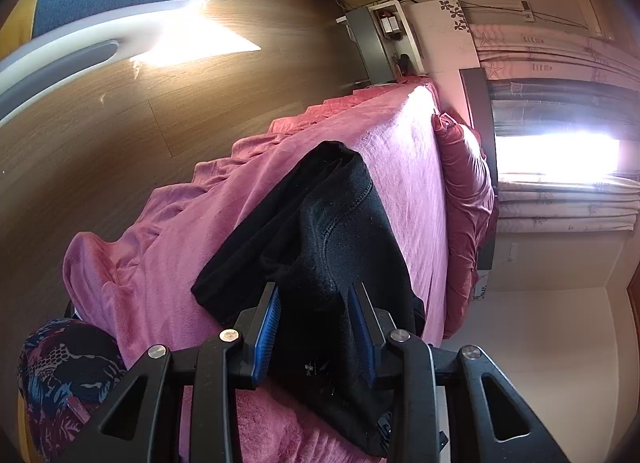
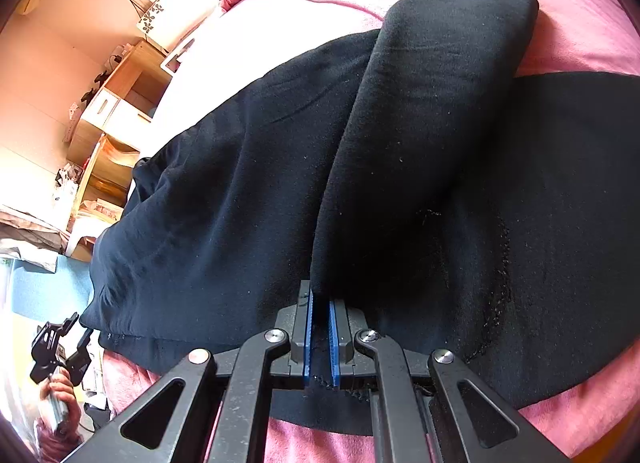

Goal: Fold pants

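Black pants (image 1: 320,231) lie on a pink bed (image 1: 400,151). In the left wrist view my left gripper (image 1: 316,295) has its blue-padded jaws set apart, with the black cloth bunched between them. In the right wrist view the pants (image 2: 224,191) spread wide across the bed (image 2: 580,15), and one folded part (image 2: 432,103) rises up and over the rest. My right gripper (image 2: 321,301) is shut on the edge of this folded part. The left gripper also shows in the right wrist view (image 2: 56,347), held in a hand off the bed's edge.
A wooden floor (image 1: 200,95) lies beside the bed. A red pillow (image 1: 468,203) sits at the bed's head near a curtained window (image 1: 560,151). A patterned cloth (image 1: 68,367) lies at the bed's corner. Wooden shelves (image 2: 112,115) stand by the wall.
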Demonstrator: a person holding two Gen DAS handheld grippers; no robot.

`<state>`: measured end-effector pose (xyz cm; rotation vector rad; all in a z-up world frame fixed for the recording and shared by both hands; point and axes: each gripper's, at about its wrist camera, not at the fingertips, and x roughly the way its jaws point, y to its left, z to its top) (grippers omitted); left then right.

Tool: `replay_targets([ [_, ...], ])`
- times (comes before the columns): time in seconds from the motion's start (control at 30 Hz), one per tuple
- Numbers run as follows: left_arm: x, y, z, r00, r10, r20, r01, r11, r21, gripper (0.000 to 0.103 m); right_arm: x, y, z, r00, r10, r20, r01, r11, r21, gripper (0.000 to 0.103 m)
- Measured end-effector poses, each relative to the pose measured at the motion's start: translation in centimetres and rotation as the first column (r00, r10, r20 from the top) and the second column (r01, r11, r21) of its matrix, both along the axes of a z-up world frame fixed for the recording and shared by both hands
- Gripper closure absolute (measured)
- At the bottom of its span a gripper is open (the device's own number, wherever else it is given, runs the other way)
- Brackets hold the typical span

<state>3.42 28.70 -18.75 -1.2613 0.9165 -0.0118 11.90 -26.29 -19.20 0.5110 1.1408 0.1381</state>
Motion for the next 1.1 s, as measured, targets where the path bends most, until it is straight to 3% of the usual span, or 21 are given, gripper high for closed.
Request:
replay_targets([
  [0.1, 1.1, -0.5, 0.6, 1.000, -0.017, -0.007, 0.018, 0.998, 0.068, 0.087, -0.4, -0.3, 0.2, 1.000, -0.005, 0.005, 0.004, 1.000, 0.009, 0.096],
  [0.33, 1.9, -0.6, 4.2, 0.993, -0.083, 0.078, 0.068, 0.981, 0.182, 0.094, -3.0, -2.0, 4.0, 0.996, 0.005, 0.088, -0.009, 0.999, 0.042, 0.096],
  [0.5, 0.9, -0.5, 3.2, 0.993, -0.121, 0.018, 0.114, 0.967, 0.227, 0.094, -5.5, -2.2, 4.8, 0.995, 0.031, 0.090, -0.034, 0.999, 0.030, 0.096],
  [0.63, -0.1, -0.1, 1.3, 0.994, -0.106, -0.032, 0.110, 0.970, 0.216, 0.094, -6.7, -1.6, 3.3, 0.998, 0.047, 0.049, -0.047, 0.999, 0.004, 0.096],
  [0.8, -1.1, 0.0, 1.0, 0.993, -0.111, -0.035, 0.116, 0.968, 0.221, 0.095, -7.2, -1.5, 2.3, 0.998, 0.061, 0.010, -0.060, 0.998, -0.022, 0.097],
  [0.93, -0.6, -0.5, 0.2, 0.988, -0.116, -0.102, 0.140, 0.951, 0.275, 0.093, -7.0, -1.4, 0.6, 0.998, 0.063, -0.031, -0.064, 0.997, -0.039, 0.097],
  [1.0, -0.5, -0.5, -0.5, 0.987, -0.104, -0.125, 0.134, 0.956, 0.260, 0.091, -6.8, -1.5, -0.1, 0.997, 0.064, -0.041, -0.065, 0.997, -0.039, 0.096],
  [1.03, -0.5, -0.5, -0.6, 0.985, -0.088, -0.146, 0.125, 0.957, 0.262, 0.081, -6.7, -1.7, -0.1, 0.997, 0.062, -0.044, -0.063, 0.997, -0.033, 0.093],
  [1.1, -0.7, -0.3, -0.1, 0.985, -0.060, -0.160, 0.106, 0.948, 0.300, 0.078, -6.5, -2.2, 0.5, 0.996, 0.071, -0.049, -0.071, 0.997, -0.006, 0.080],
])
